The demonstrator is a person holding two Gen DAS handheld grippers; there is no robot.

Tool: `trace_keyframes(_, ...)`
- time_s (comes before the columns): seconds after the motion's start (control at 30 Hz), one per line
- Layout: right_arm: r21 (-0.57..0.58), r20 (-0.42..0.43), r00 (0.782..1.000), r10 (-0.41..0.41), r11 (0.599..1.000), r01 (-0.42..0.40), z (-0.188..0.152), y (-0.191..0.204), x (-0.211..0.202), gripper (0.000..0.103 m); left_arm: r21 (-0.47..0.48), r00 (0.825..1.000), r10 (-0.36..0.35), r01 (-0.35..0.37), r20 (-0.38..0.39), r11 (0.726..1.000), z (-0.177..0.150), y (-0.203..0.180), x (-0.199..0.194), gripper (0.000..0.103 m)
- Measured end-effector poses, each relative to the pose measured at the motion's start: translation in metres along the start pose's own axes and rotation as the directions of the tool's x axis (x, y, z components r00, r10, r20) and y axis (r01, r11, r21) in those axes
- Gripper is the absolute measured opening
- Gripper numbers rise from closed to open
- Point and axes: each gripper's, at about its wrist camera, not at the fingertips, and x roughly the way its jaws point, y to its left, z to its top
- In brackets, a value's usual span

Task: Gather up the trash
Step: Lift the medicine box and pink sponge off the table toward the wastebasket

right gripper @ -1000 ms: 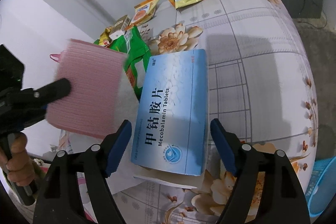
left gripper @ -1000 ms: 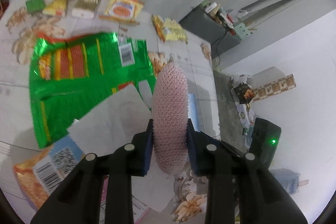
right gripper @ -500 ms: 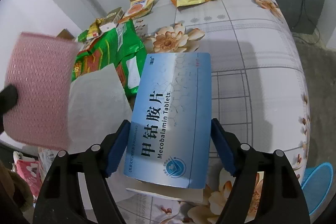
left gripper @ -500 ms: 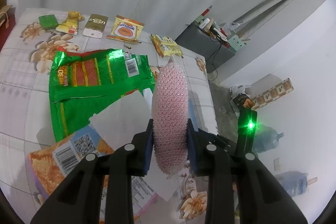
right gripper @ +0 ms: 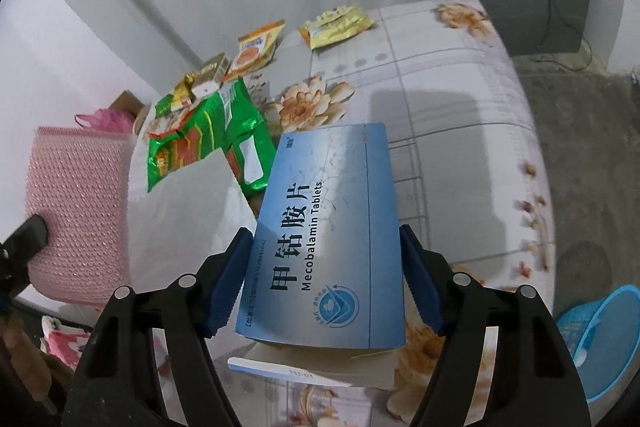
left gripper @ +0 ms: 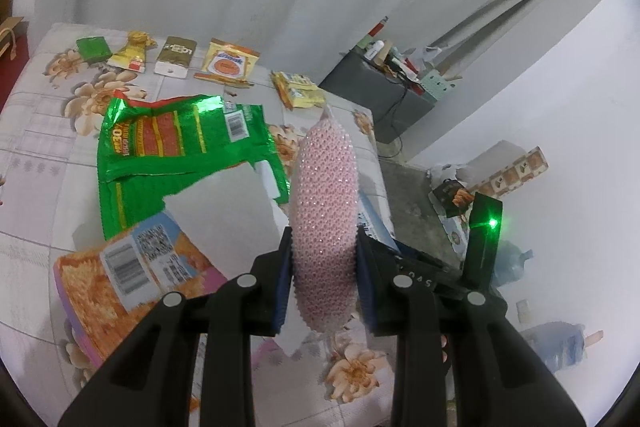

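My left gripper (left gripper: 323, 259) is shut on a pink knobbly scrub pad (left gripper: 325, 211) and holds it on edge above the table. The pad also shows at the left of the right wrist view (right gripper: 78, 211). My right gripper (right gripper: 324, 279) is shut on a blue Mecobalamin tablet box (right gripper: 326, 235), lifted off the flowered tablecloth (right gripper: 448, 107). On the table lie a green foil snack bag (left gripper: 176, 151), a white paper sheet (left gripper: 224, 211) and an orange packet (left gripper: 120, 287).
Several small wrappers (left gripper: 228, 65) line the far table edge, with a yellow one (right gripper: 336, 27) nearest the corner. A blue basket (right gripper: 600, 343) stands on the floor at the right. A grey cabinet (right gripper: 524, 3) with clutter stands beyond the table.
Both grippers have risen from the table with their loads. The tablet box has come up off the cloth. The pink pad has moved left, away from the box.
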Motion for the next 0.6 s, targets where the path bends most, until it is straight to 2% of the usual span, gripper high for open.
trace_keyframes(0.37, 0.067, 0.067, 0.996, 0.06, 0.996, -0.065, -0.025, -0.025, -0.058, 0.068, 0.058, 0.998, -0.052, 0.053, -0.019, 0.997, -0.022, -0.04, -0.007, 0.027)
trace_keyframes(0.6, 0.124, 0.143, 0.988, 0.057, 0.989, -0.075, -0.051, -0.056, -0.108, 0.068, 0.117, 0.995, -0.083, 0.09, -0.059, 0.989, -0.037, -0.081, 0.003, 0.027)
